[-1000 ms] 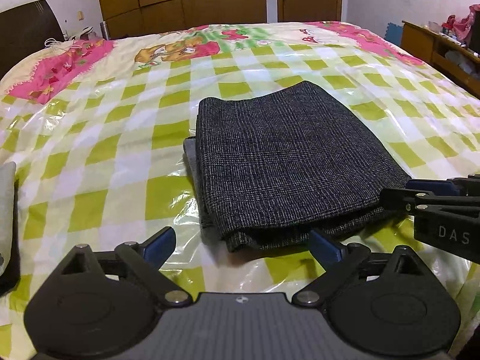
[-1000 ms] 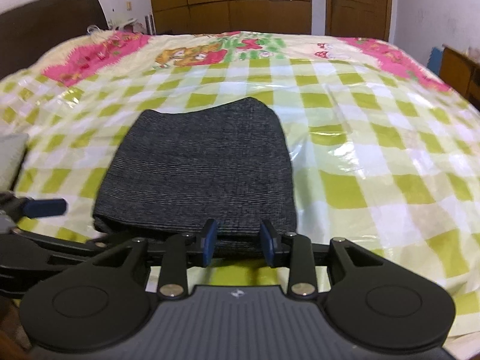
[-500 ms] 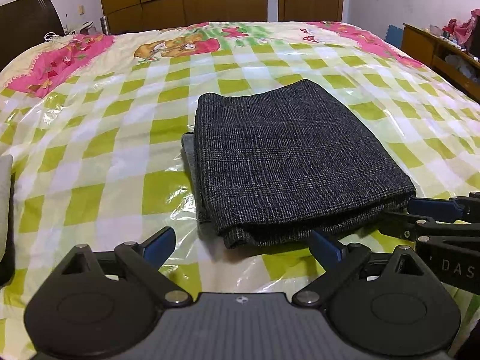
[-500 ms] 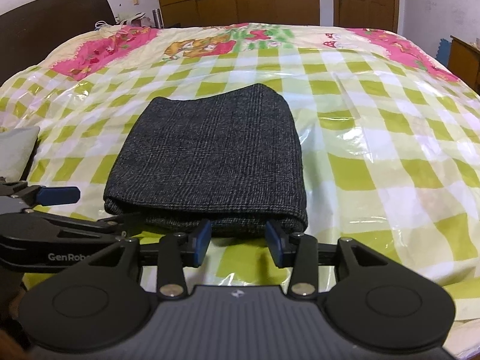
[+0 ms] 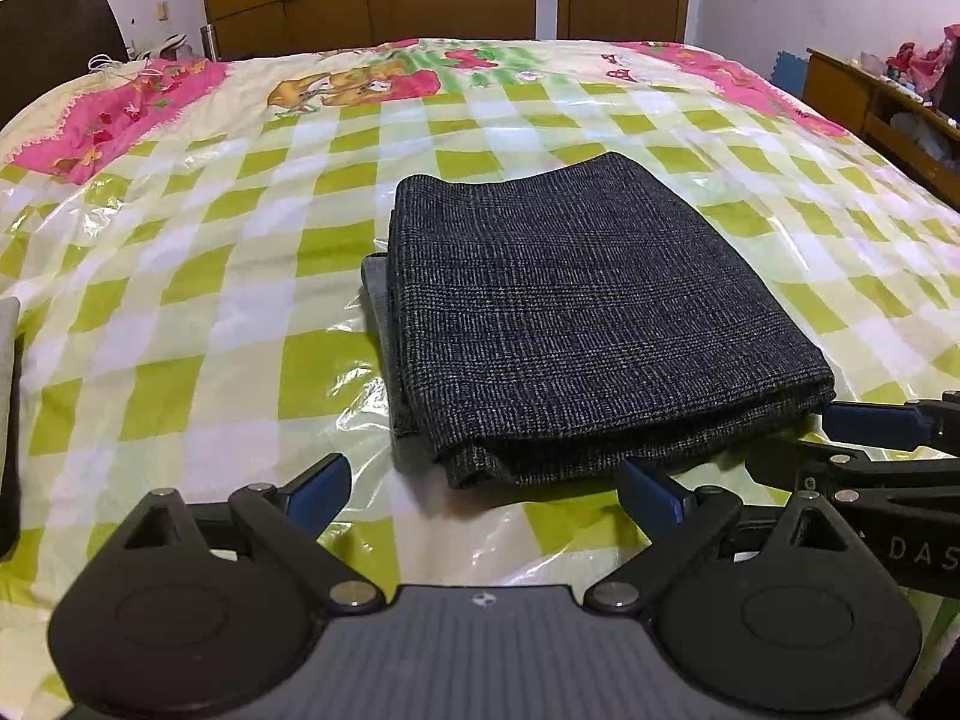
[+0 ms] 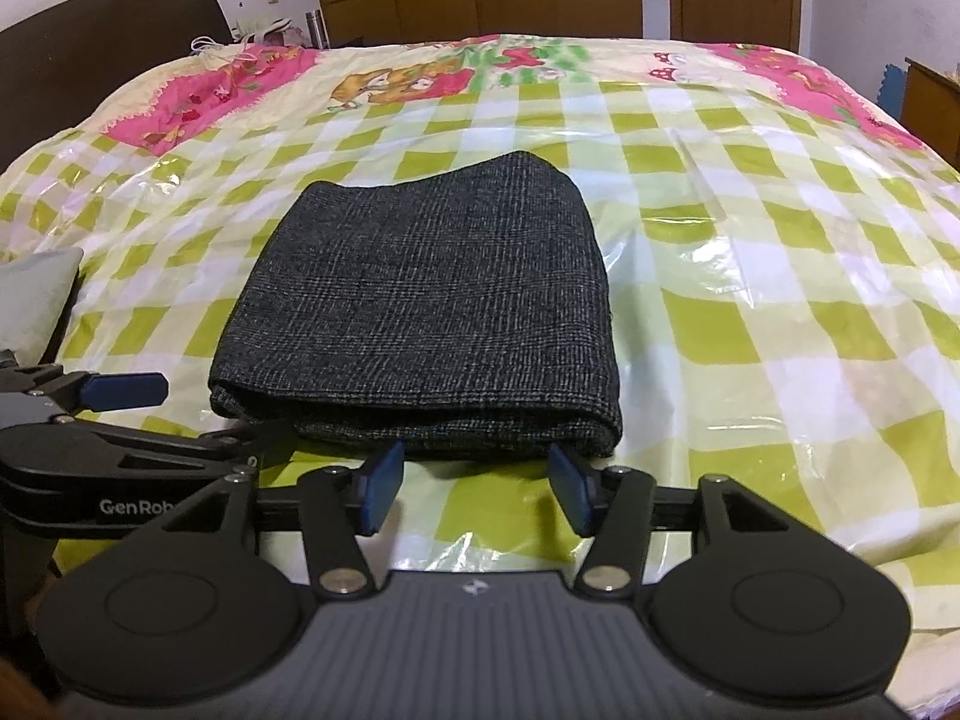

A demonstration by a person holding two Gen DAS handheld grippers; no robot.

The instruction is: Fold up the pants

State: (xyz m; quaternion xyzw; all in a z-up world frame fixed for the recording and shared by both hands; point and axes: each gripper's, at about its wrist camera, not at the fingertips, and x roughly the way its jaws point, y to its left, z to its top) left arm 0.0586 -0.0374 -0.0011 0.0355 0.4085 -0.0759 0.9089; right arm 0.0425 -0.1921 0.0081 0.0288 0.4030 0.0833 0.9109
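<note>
The pants (image 5: 588, 312) lie folded into a dark grey checked rectangle in the middle of the bed, a lighter grey inner layer showing at their left side. My left gripper (image 5: 483, 489) is open, its blue pads apart just short of the pants' near left corner, nothing between them. My right gripper (image 6: 475, 483) sits at the near edge of the pants (image 6: 432, 312); its jaws are opening and the pads stand clear of the cloth. Its fingers (image 5: 870, 423) show at the right of the left wrist view.
The bed cover (image 5: 180, 312) is green-and-white checked under shiny clear plastic. A grey folded item (image 6: 36, 294) lies at the bed's left edge. A dark headboard (image 6: 90, 60) stands far left, a wooden shelf (image 5: 870, 102) to the right.
The right gripper's pads have spread apart and drawn back slightly from the pants' near edge. The left gripper has stayed open and still. The pants have not moved.
</note>
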